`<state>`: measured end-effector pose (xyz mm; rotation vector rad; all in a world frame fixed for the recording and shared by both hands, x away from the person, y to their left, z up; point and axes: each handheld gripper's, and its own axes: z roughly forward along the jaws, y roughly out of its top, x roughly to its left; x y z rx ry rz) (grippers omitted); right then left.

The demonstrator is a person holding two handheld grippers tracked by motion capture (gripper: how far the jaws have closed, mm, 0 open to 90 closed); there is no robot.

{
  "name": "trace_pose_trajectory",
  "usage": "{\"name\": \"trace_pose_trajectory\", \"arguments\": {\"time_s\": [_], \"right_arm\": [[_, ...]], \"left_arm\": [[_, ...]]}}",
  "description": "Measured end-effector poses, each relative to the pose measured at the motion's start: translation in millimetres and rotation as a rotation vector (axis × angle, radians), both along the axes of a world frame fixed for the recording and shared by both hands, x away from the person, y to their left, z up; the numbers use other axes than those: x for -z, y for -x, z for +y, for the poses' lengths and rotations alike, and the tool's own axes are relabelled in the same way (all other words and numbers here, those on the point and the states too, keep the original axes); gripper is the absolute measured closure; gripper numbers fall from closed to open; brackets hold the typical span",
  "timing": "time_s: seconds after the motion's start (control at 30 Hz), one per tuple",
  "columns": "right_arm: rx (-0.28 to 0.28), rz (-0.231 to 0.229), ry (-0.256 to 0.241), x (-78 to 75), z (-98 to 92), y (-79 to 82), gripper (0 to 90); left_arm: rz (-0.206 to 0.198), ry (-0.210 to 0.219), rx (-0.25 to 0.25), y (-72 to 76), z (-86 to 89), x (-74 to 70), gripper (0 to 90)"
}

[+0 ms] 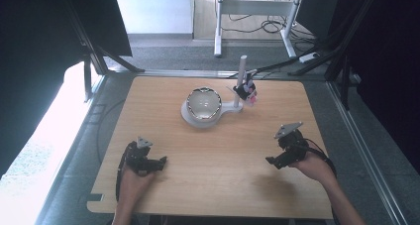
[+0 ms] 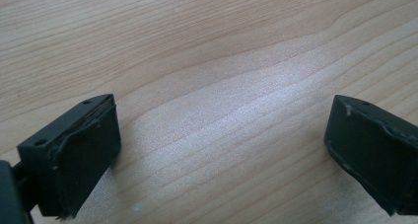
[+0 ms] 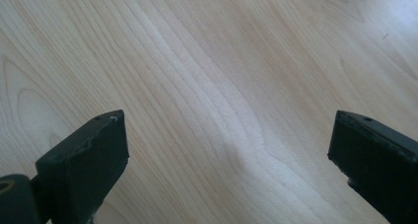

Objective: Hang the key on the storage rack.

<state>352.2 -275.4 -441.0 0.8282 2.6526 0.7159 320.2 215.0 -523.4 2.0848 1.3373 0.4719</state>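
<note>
Left gripper (image 1: 159,164) held low over near-left part of wooden desk (image 1: 218,185), jaws spread wide, nothing between them but bare wood grain. Right gripper (image 1: 272,161) held over near-right part of desk, jaws likewise spread wide and empty. Both well apart from glass bowl (image 1: 203,103), seated on round white stand (image 1: 189,118) at far centre of desk. White upright post (image 1: 240,81) just right of bowl, small dark fixture (image 1: 244,90) beside post
</note>
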Motion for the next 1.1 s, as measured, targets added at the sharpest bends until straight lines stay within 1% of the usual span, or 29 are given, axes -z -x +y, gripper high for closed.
{"name": "trace_pose_trajectory", "arguments": {"time_s": [0.1,0.2,0.23,0.27,0.3,0.37,0.4,0.47,0.5,0.53,0.57,0.6,0.63,0.8,0.83,0.87,0.9,0.97,1.1], "right_arm": [[0.006,0.0,-0.026,9.0,0.5,3.4,1.7],[0.015,-0.012,-0.05,17.9,0.8,6.9,2.0],[0.014,-0.016,-0.061,20.7,0.5,7.8,2.3],[0.019,-0.025,-0.091,27.2,-0.3,9.4,2.2],[0.019,-0.025,-0.091,27.2,-0.3,9.4,2.2],[0.028,-0.033,-0.113,34.5,-1.2,10.6,2.2],[0.033,-0.037,-0.126,38.6,-1.3,11.3,2.1],[0.04,-0.028,-0.143,47.0,-1.1,12.7,1.4],[0.046,-0.031,-0.151,51.0,-1.1,13.5,1.4],[0.053,-0.035,-0.17,58.4,-1.3,15.2,1.4],[0.058,-0.041,-0.18,61.7,-1.7,16.2,1.4],[0.058,-0.041,-0.18,61.7,-1.7,16.2,1.4],[0.063,-0.051,-0.193,64.7,-2.3,17.0,1.4],[0.092,-0.06,-0.249,77.1,-6.9,20.5,0.3],[0.099,-0.049,-0.249,79.2,-7.3,20.5,0.2],[0.103,-0.049,-0.236,79.4,-7.3,20.8,0.1],[0.103,-0.06,-0.235,79.4,-7.1,21.4,0.2],[0.106,-0.05,-0.232,79.8,-6.8,20.9,0.0],[0.117,-0.05,-0.23,80.0,-6.5,21.4,0.0]], "left_arm": [[-0.001,0.002,-0.001,0.0,-0.1,0.1,0.5],[-0.001,0.002,-0.001,0.0,-0.1,0.1,0.5],[-0.001,0.002,-0.001,0.0,-0.1,0.1,0.5],[-0.001,0.002,-0.001,0.0,-0.1,0.1,0.5],[-0.001,0.002,-0.001,0.0,-0.2,0.1,0.5],[-0.001,0.002,-0.001,0.0,-0.1,0.1,0.5],[-0.001,0.002,-0.001,0.0,-0.2,0.1,0.5],[-0.002,0.002,-0.001,0.0,-0.2,0.1,0.5],[-0.001,0.001,-0.001,0.0,-0.2,0.1,0.5],[-0.001,0.001,-0.001,0.0,-0.2,0.1,0.5],[-0.001,0.001,-0.001,0.0,-0.2,0.1,0.5],[-0.001,0.002,-0.001,0.0,-0.1,0.0,0.5],[-0.001,0.001,-0.001,0.1,-0.1,0.0,0.5],[-0.002,0.001,-0.001,0.1,-0.2,0.1,0.5],[-0.002,0.001,-0.002,0.1,-0.2,0.1,0.6],[-0.002,0.001,-0.001,0.1,-0.2,0.0,0.6],[-0.002,0.002,-0.002,0.1,-0.1,0.0,0.6],[-0.002,0.001,-0.001,0.1,-0.1,0.0,0.7],[-0.001,0.003,-0.003,0.0,0.0,0.1,0.7]]}}
